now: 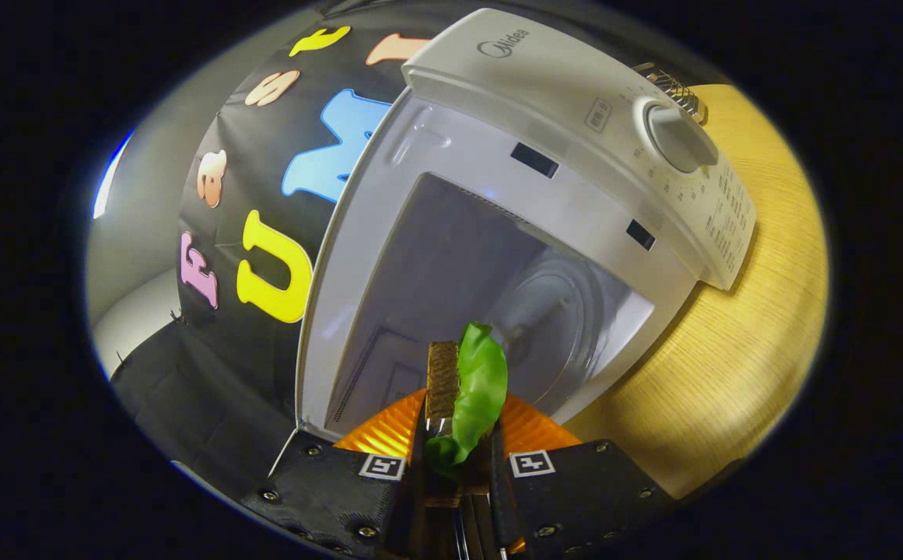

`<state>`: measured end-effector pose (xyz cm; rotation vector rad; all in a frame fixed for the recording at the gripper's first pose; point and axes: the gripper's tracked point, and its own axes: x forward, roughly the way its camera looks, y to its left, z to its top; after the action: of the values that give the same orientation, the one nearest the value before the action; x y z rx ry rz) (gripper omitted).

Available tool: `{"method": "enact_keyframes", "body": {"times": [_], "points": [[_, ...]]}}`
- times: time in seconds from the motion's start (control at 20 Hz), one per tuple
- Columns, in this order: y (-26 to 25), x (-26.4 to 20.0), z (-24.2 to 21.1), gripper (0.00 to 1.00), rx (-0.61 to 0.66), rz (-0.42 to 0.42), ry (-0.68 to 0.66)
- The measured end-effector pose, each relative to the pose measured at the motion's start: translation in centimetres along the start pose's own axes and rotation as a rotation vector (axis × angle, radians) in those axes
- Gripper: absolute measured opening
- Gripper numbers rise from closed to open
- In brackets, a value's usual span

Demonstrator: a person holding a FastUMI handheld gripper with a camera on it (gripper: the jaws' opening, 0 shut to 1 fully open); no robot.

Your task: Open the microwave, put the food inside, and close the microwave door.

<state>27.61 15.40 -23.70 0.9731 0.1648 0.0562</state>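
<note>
Gripping the food (470, 389), brown slab w/ green leaf, your gripper (457, 459) is clamped tight on it just outside the open microwave (575, 117) cavity, over the orange plate (389, 432).

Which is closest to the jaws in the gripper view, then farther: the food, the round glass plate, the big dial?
1. Food: clamped between the jaws of the gripper.
2. Glass plate: beyond, inside the open microwave.
3. Dial: farthest, on the control panel.
</note>
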Motion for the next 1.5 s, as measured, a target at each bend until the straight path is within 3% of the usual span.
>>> {"method": "enact_keyframes", "body": {"times": [0.15,0.4,0.85,1.15,1.25,1.3,1.5], "points": [[-0.5,1.6,1.8,0.34,0.094,-0.001,-0.11],[-1.9,4.0,2.9,0.34,0.137,-0.046,-0.223],[-4.1,7.9,3.1,0.34,0.135,-0.129,-0.268],[-4.4,7.7,2.8,0.36,0.071,-0.149,-0.28],[-4.8,7.6,3.1,0.44,0.024,-0.17,-0.272],[-4.7,7.5,3.0,0.55,0.02,-0.175,-0.265],[-4.7,6.4,3.8,0.76,-0.006,-0.169,-0.264]]}}
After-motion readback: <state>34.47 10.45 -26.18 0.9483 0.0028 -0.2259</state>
